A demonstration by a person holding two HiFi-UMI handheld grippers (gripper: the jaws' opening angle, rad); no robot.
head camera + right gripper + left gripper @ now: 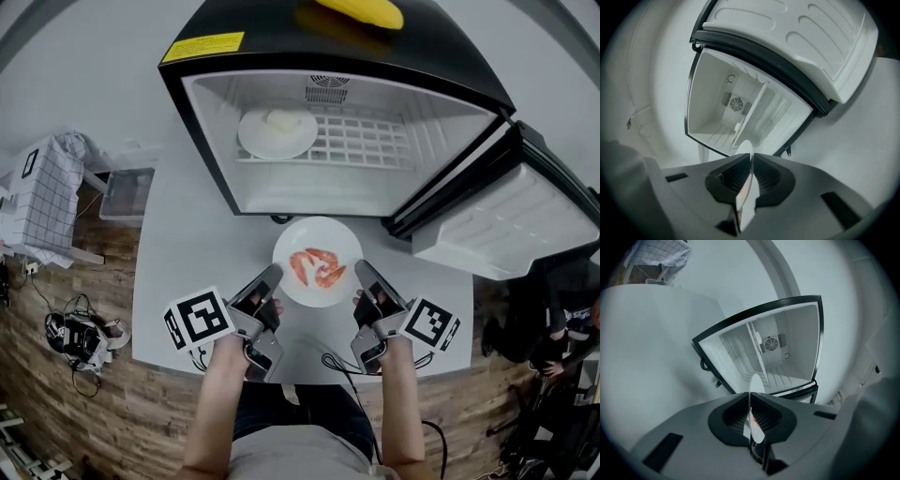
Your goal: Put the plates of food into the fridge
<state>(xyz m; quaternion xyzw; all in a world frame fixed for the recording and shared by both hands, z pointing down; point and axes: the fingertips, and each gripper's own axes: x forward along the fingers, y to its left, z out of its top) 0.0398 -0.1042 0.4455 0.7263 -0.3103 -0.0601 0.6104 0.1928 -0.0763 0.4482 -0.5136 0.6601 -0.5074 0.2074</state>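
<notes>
A white plate with red shrimp (pixel 317 262) hangs above the grey table, just in front of the open fridge (pixel 328 141). My left gripper (pixel 273 274) is shut on the plate's left rim, and my right gripper (pixel 361 269) is shut on its right rim. In the left gripper view the plate's edge (pixel 753 416) stands thin between the jaws; the right gripper view shows that edge (pixel 746 197) the same way. A second white plate of pale food (pixel 277 130) rests on the fridge's wire shelf at the left.
The fridge door (pixel 506 220) hangs open to the right. A yellow thing (pixel 361 11) lies on the fridge top. A clear box (pixel 126 194) and a checked cloth (pixel 45 197) sit at the left. Cables (pixel 80 337) lie on the wood floor.
</notes>
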